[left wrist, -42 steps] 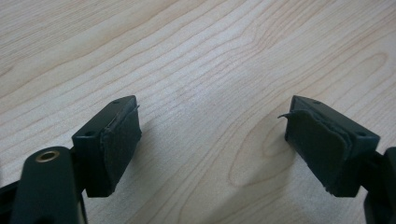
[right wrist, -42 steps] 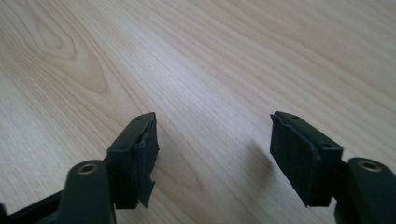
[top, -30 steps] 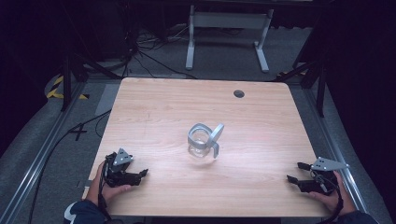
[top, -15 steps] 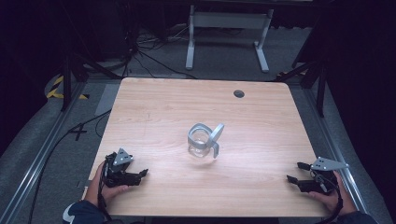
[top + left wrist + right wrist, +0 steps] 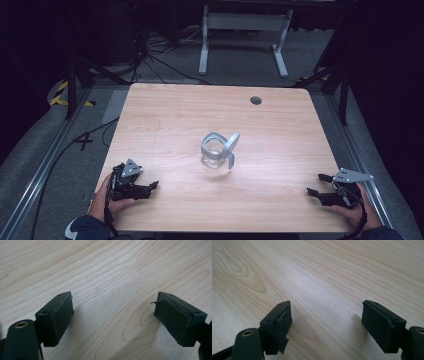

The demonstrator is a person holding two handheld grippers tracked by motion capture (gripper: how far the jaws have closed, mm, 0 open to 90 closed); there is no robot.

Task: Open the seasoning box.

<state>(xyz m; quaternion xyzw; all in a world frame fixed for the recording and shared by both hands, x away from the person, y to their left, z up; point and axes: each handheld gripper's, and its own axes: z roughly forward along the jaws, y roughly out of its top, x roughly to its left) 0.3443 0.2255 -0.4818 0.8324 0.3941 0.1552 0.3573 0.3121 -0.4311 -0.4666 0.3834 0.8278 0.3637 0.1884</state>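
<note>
The table [image 5: 165, 125] is pale wood with a plain grain, rounded at the corners, and it has a small dark round hole [image 5: 256, 100] near its far edge. It stands on grey carpet in a dim room. Beyond it there is a white metal stand [image 5: 243, 31] with two legs, a tangle of black cables [image 5: 145, 55] trailing across the floor, and a strip of yellow-and-black tape [image 5: 62, 95] off to the left. The walls fall away into darkness, so nothing further back can be made out.

Near the middle of the table sits a clear glass jar [image 5: 214, 155] with a grey metal clasp and its lid swung up to one side (whether there is anything inside it is too faint to tell).

The left gripper [image 5: 150, 186] rests at the near left corner, held in a hand [image 5: 107, 200], well apart from the jar. In the left gripper view its jaws stand wide apart over bare wood, with nothing between them, and the pad [image 5: 62, 315] on one jaw looks frayed at its edge.

The right gripper [image 5: 316, 184] lies at the near right corner, also far from the jar. In the right gripper view its jaws are likewise spread wide and empty above the table. The person's forearms are cut off by the bottom edge of the high view.
</note>
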